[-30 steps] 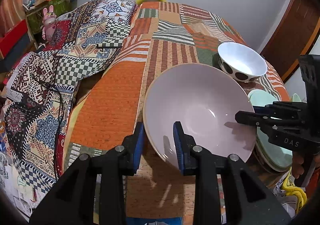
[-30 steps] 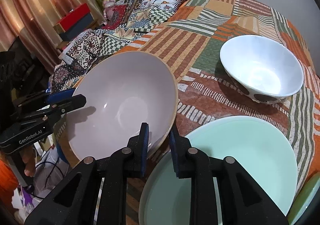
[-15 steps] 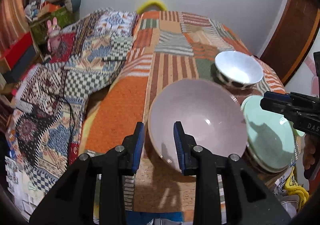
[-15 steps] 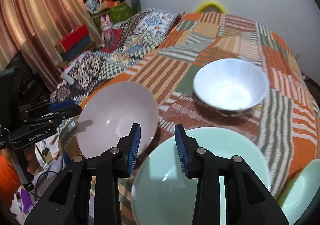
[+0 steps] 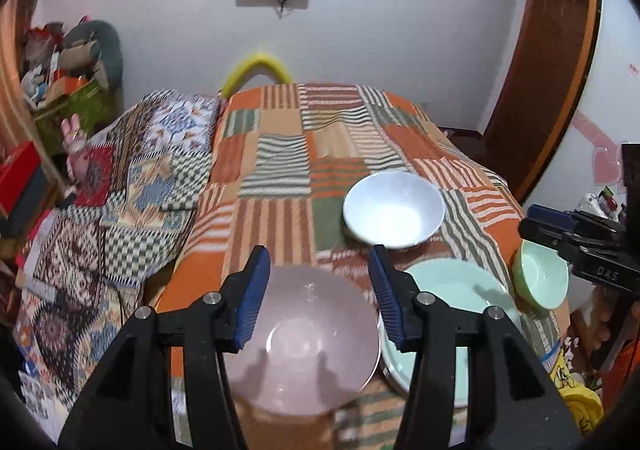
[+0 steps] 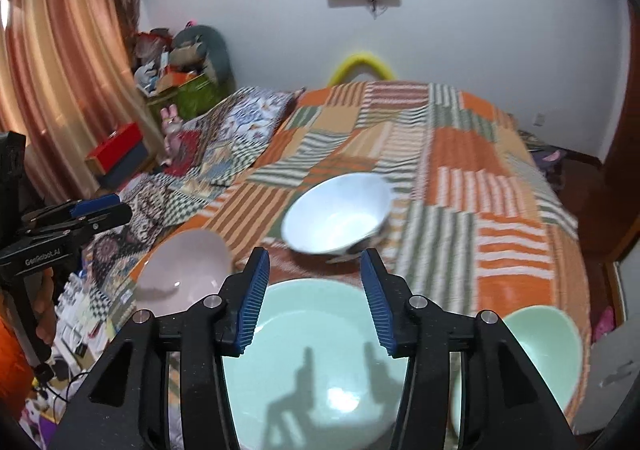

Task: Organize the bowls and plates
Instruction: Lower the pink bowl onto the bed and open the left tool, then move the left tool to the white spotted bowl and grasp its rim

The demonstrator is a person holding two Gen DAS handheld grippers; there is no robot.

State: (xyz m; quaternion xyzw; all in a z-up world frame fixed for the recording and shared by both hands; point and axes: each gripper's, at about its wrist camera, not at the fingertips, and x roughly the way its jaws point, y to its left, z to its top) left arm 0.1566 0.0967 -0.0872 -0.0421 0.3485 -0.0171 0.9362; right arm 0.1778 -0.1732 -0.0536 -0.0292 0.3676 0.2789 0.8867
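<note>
White-walled bedroom, wall screen above; working area is a bed under an orange patchwork striped blanket [image 5: 280, 217]. Left hand-held gripper [image 5: 318, 294]: jaws spread wide, holding nothing, hovering above the pink bowl [image 5: 308, 334], which sits at the near edge of the bed. Right hand-held gripper [image 6: 314, 300]: jaws likewise spread and empty, poised over the pale green plate [image 6: 316, 362]. In the left view the pink bowl lies just beside the green plate [image 5: 452, 302], rims close; contact cannot be resolved. White bowl with dark spots [image 6: 336, 219] sits farther back, apart from both. Small green bowl [image 6: 540, 354] rests at the right of the plate, near the bed's right edge. Judgement: nothing stacked yet; dishes lie loose on soft bedding. Risks: pink bowl and small green bowl are close to the mattress edge, so a nudge from a descending finger could tip them off; soft blanket lets dishes rock, and a smooth rim may slip from a pinch.
</note>
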